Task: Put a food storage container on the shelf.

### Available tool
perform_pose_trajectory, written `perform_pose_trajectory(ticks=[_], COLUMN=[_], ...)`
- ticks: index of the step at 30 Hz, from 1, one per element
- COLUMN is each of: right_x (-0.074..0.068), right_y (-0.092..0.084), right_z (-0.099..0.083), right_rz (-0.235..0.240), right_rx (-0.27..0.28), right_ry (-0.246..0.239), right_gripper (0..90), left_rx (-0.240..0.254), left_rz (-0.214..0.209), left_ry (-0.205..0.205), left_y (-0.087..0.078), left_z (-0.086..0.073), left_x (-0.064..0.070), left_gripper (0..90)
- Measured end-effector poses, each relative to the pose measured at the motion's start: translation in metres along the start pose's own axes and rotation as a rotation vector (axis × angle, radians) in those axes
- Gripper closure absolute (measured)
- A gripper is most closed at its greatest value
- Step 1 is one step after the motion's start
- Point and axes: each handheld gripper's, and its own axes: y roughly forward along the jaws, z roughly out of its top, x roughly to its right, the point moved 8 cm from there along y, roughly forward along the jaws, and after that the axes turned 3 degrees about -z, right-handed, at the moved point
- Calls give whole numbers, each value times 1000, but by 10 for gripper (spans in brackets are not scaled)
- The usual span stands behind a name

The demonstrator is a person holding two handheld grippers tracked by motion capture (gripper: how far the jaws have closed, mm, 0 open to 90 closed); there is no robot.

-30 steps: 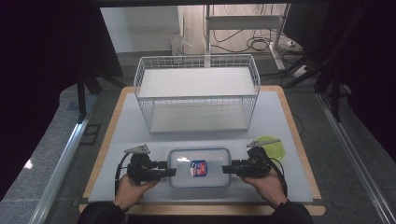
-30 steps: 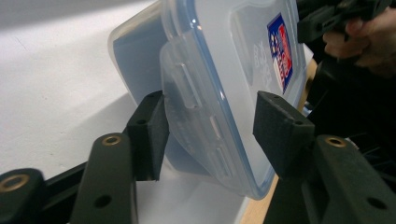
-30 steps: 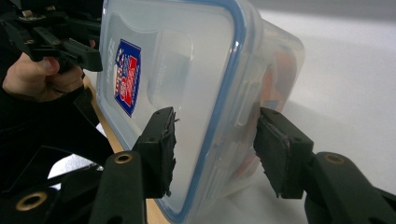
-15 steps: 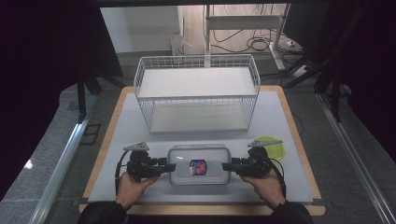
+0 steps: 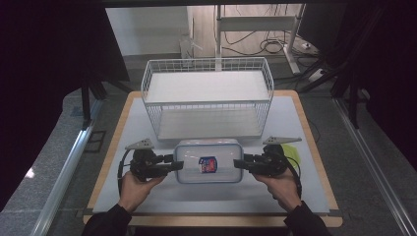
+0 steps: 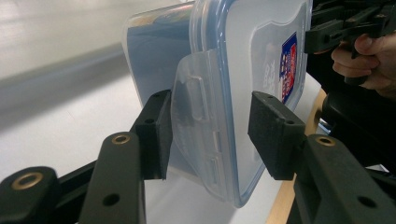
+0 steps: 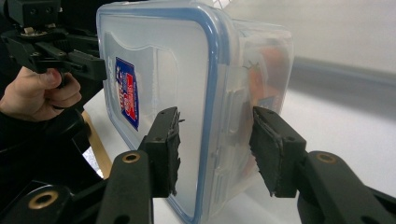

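Fingers [image 6: 156, 133] of both grippers straddle container's [image 5: 208, 161] end latches.

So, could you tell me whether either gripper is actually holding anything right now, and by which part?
Nothing is gripped yet. The left gripper and right gripper are open, each straddling a side latch of the lidded plastic container without clamping.

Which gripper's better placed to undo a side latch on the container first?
Left, probably. The left gripper has open jaws around the clear container's latch flap, which already sticks out. The right gripper straddles a latch lying flat.
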Motion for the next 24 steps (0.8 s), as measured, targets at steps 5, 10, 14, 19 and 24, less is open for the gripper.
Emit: perform_pose_trajectory(ticks=[5,10,14,19,24], right_x=[-1,-2,-5,-6,-6], right_y=[-1,-2,-4,-8,-11], right_z=[11,26,38,53,66], right_rz=[-1,-4,-2,-1,2], right_rx=[9,26,40,56,67], right_ry=[-19,-43,-61,-74,-86], right_gripper=[539,538,539,538,538], left_rx=[8,22,35,47,54], left_rz=[6,16,25,34,39], left_ry=[10,20,31,48,60], left_y=[-3,-9,-13,-18,-21], left_z=[9,22,32,47,60], left_x=[-1,-2,-1,1,0], left_gripper=[510,510,510,510,510])
